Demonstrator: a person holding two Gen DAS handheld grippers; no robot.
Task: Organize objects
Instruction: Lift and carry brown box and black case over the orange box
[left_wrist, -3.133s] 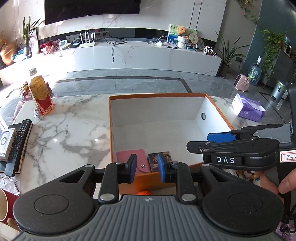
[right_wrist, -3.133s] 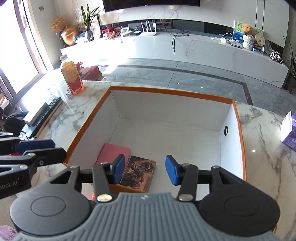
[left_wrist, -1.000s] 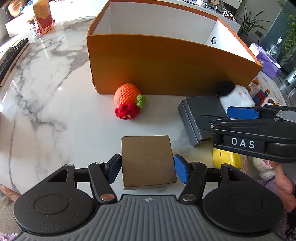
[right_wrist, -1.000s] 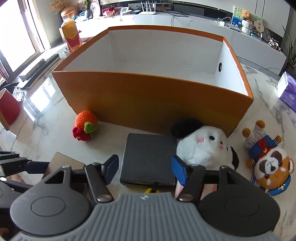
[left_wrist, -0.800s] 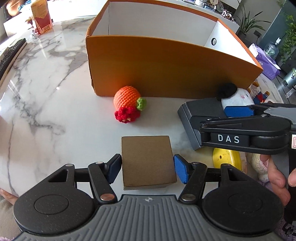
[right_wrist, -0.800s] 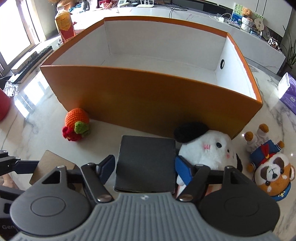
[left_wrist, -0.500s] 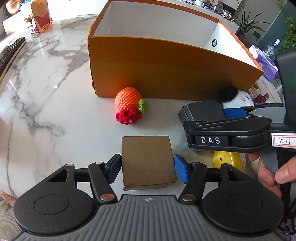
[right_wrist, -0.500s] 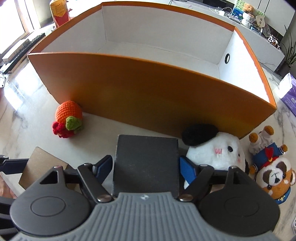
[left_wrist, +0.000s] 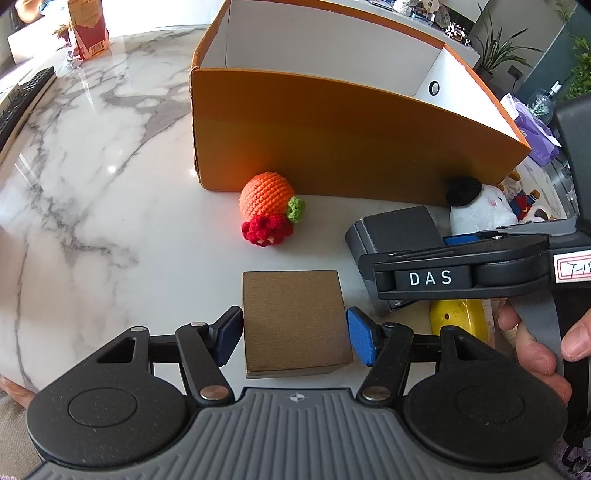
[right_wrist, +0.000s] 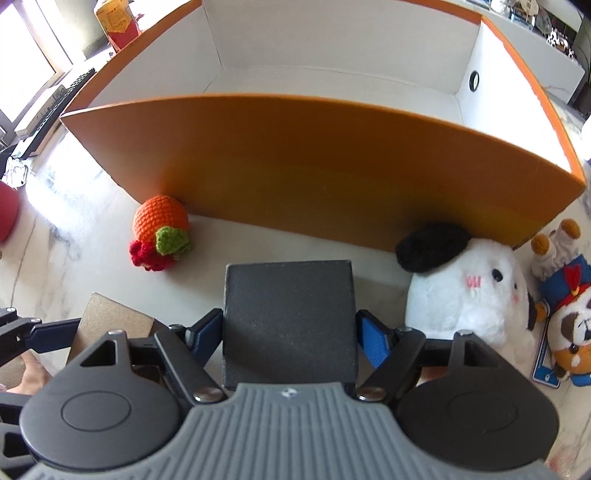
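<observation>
A brown cardboard box (left_wrist: 295, 317) lies on the marble table between the fingers of my left gripper (left_wrist: 294, 335); the blue pads sit at its sides, seemingly touching. A dark grey box (right_wrist: 290, 315) lies between the fingers of my right gripper (right_wrist: 291, 341), pads at its sides. The right gripper also shows in the left wrist view (left_wrist: 458, 275) over the grey box (left_wrist: 399, 229). A big orange box (right_wrist: 332, 162) with a white inside stands just beyond. A crocheted orange toy (left_wrist: 269, 212) lies against its front wall.
A white plush with a black cap (right_wrist: 465, 284) and a bear doll (right_wrist: 569, 325) lie right of the grey box. A yellow toy (left_wrist: 458, 321) lies under the right gripper. A carton (left_wrist: 86, 29) and a remote (left_wrist: 22, 99) are far left.
Both grippers came down from above the orange box to the table in front of it. The right gripper slid forward around the grey box. The left gripper stays at the brown box.
</observation>
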